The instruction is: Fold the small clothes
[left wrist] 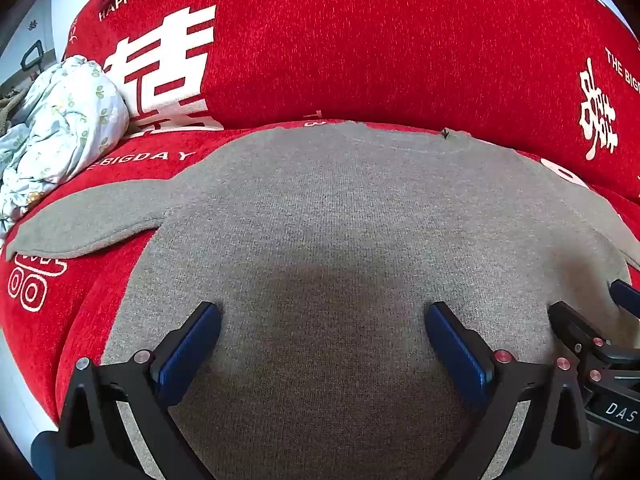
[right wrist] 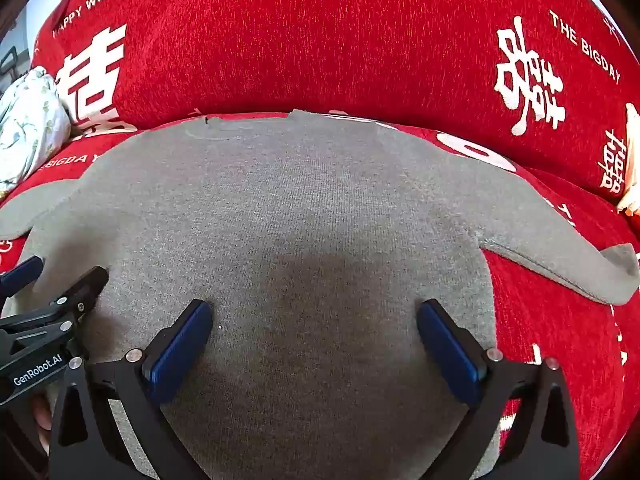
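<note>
Both grippers hover side by side over the near part of a grey knit sweater (left wrist: 320, 208), tilted downward, nothing between the fingers. Left gripper (left wrist: 322, 320) stands wide open, blue pads apart over bare knit; right gripper (right wrist: 314, 320) likewise wide, holding nothing. The two sit close: the right one's finger shows at the right edge of the left view, the left one's at the left edge of the right view. The sweater lies flat, apparently face down, on the red sofa cover (left wrist: 360, 40), hem toward the near side, collar (left wrist: 404, 140) far, so its long axis runs near to far, straight ahead of the fingers. Left sleeve (left wrist: 88, 220) spreads out leftward, nearer the left gripper; right sleeve (right wrist: 560, 256) spreads rightward, nearer the right gripper. Judgement: first fold not yet made; each sleeve suits its own-side hand. Open red cover flanks both sleeves. Far left, a crumpled floral cloth (left wrist: 60, 128) sits just beyond the left cuff; the backrest rises just behind the collar.
</note>
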Motion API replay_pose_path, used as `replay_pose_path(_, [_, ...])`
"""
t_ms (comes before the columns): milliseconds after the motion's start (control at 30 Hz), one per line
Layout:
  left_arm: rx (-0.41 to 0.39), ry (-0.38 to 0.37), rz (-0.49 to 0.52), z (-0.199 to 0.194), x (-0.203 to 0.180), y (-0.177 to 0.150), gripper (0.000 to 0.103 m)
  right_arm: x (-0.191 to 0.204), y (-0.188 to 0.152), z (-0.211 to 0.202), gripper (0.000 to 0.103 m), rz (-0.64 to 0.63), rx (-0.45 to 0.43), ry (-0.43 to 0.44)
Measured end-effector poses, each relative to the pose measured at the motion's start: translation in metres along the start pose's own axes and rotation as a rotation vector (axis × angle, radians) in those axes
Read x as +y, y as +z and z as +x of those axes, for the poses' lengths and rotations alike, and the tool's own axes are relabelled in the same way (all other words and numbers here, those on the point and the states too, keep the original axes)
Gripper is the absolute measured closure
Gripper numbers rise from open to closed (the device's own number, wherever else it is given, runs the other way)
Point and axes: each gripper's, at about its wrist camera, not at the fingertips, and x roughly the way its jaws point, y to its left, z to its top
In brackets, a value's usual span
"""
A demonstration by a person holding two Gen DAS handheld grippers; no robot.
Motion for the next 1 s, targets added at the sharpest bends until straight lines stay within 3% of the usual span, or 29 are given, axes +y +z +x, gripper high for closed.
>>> replay_pose_path(1000, [0.001,-0.005,-0.003,0.0008,0.0027,-0.0025,0.000,-0.0019,-0.0010,0.0018,0.001,0.004,-0.002,0.009])
